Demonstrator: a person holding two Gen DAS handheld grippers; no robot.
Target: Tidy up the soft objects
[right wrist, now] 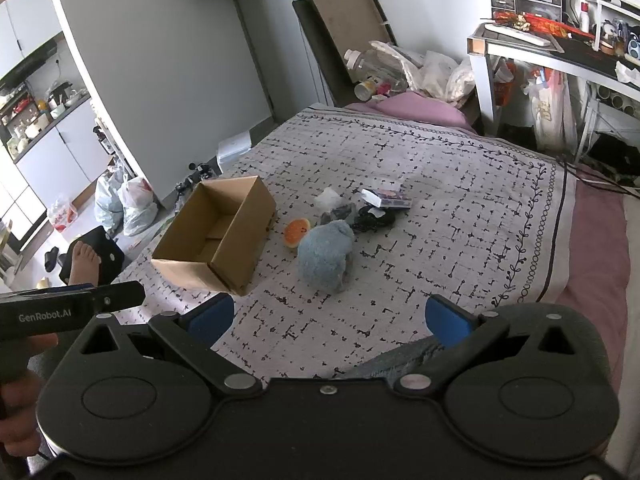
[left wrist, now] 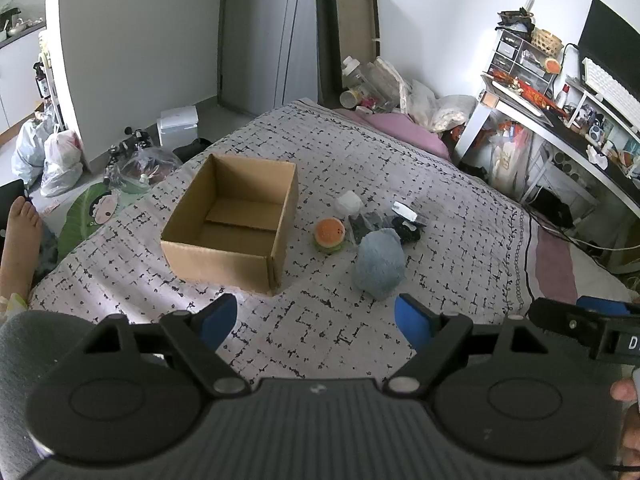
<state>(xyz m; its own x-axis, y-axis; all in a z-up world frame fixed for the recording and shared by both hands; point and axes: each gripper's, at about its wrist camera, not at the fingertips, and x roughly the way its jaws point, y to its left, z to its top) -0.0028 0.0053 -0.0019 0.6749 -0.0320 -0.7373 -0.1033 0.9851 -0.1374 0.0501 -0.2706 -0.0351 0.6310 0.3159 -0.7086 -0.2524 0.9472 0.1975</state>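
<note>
Nothing packed yet: the cardboard box (left wrist: pixel 236 222) sits empty on the quilted bed (left wrist: pixel 320 332). Both tongs, left (left wrist: pixel 316 322) and right (right wrist: pixel 330 318), gape wide with nothing between them. Beside the box, the fluffy blue plush (right wrist: pixel 325 254) looks the likeliest first grab, with the round squishy burger toy (left wrist: pixel 330 233) behind it.

One cardboard box (left wrist: pixel 236 220), one blue plush (left wrist: pixel 379 264), one burger toy (left wrist: pixel 329 234), two grippers.

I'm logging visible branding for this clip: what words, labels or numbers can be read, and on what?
"GenRobot.AI": on the left gripper's black side, right wrist view.
"D", cut off by the frame edge: on the right gripper's side, left wrist view.
Print on the small packet and desk items: too small to read.
</note>
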